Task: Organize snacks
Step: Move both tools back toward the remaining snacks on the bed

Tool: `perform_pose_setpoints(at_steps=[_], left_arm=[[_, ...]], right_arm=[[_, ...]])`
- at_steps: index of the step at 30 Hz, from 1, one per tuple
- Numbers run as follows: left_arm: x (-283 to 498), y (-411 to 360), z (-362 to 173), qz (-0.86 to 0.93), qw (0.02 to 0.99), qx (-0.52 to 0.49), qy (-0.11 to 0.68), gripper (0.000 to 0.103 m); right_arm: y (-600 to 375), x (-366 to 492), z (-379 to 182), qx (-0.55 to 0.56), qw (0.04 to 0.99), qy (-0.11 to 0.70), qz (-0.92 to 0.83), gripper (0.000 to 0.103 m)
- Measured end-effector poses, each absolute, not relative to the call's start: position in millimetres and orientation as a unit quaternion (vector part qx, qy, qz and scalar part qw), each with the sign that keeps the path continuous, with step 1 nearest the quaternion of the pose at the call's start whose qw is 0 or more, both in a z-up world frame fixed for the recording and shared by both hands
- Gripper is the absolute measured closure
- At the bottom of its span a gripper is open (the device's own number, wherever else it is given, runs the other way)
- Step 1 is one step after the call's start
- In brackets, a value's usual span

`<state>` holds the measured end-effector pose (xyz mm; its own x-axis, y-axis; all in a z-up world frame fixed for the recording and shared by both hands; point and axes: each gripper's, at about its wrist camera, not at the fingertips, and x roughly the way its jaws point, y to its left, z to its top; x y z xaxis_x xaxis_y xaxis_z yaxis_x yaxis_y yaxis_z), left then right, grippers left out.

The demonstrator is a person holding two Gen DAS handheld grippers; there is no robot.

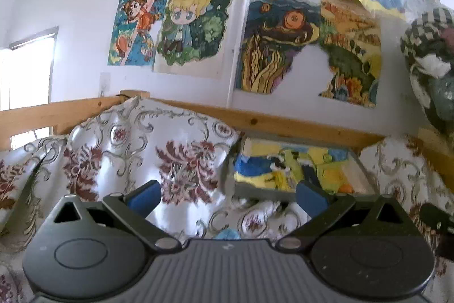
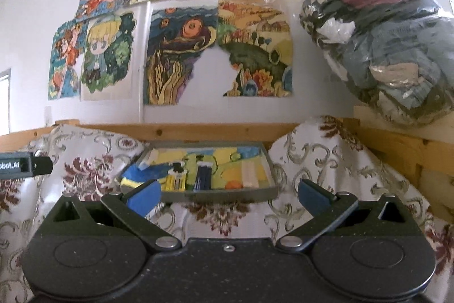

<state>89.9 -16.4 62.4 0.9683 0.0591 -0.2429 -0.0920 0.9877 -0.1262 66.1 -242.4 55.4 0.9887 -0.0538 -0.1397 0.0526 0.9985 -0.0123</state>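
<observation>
Jaws of both grippers apart, empty.

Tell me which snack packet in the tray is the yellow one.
The left packet of the two standing side by side in the grey tray. Its wrapper is yellow with a black top; the packet to its right is dark blue.
</observation>
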Motion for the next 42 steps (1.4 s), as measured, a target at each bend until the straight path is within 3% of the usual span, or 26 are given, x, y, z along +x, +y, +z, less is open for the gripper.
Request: perform_pose_setpoints(at_steps=[23, 42], left_arm=[[55, 1, -6, 0.046, 0.971, -0.013, 0.234, 0.000], [71, -3, -21, 0.033, 0.956, 0.026, 0.291, 0.000]], right_arm=[[-214, 47, 7, 0.003, 0.979, 0.202, -0.010, 0.001], [-201, 61, -14, -0.007, 0.964, 0.265, 0.012, 0.001]])
